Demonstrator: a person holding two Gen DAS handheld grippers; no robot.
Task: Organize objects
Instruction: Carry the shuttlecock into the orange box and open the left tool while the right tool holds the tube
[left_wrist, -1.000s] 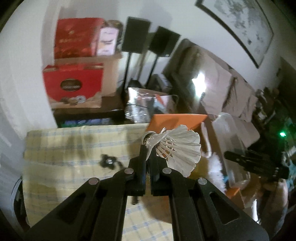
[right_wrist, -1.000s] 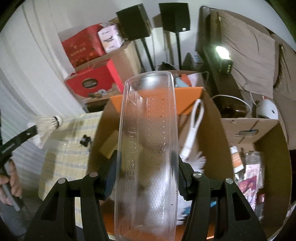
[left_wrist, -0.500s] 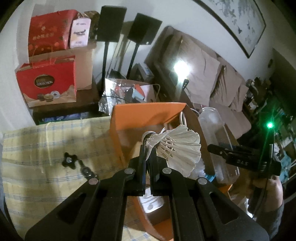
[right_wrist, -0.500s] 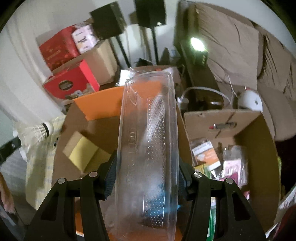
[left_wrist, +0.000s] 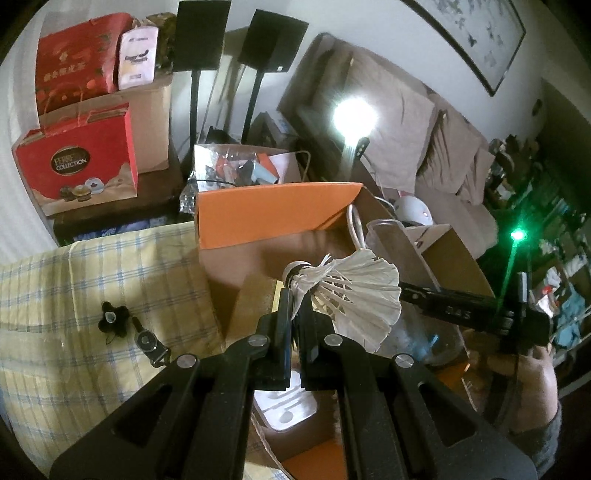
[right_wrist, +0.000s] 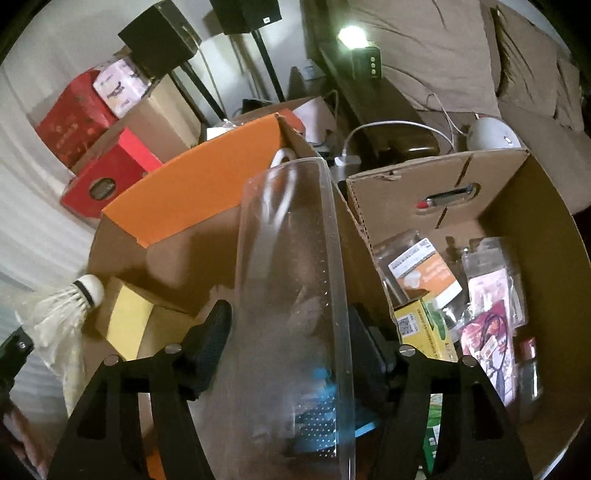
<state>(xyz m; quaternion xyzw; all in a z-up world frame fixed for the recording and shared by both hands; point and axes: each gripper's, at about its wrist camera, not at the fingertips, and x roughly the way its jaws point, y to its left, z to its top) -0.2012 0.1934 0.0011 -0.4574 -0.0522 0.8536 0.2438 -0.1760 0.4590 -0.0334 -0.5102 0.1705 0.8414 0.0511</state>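
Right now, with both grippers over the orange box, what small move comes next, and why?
Probably lower the left gripper slightly and release the shuttlecock into the orange box: the jaws are pinched shut on the shuttlecock directly above the box's open top.

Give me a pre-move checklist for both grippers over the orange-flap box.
1. Left gripper jaws shut on the shuttlecock: ok.
2. Right gripper hold on the clear container: jaws have just been opening with the container between them; pad contact cannot tell.
3. Container above the orange-flap box opening: ok.
4. Drop spot under the container free: cannot tell, floor hidden; yellow block sits to its left.
5. Shuttlecock apart from the container: ok.
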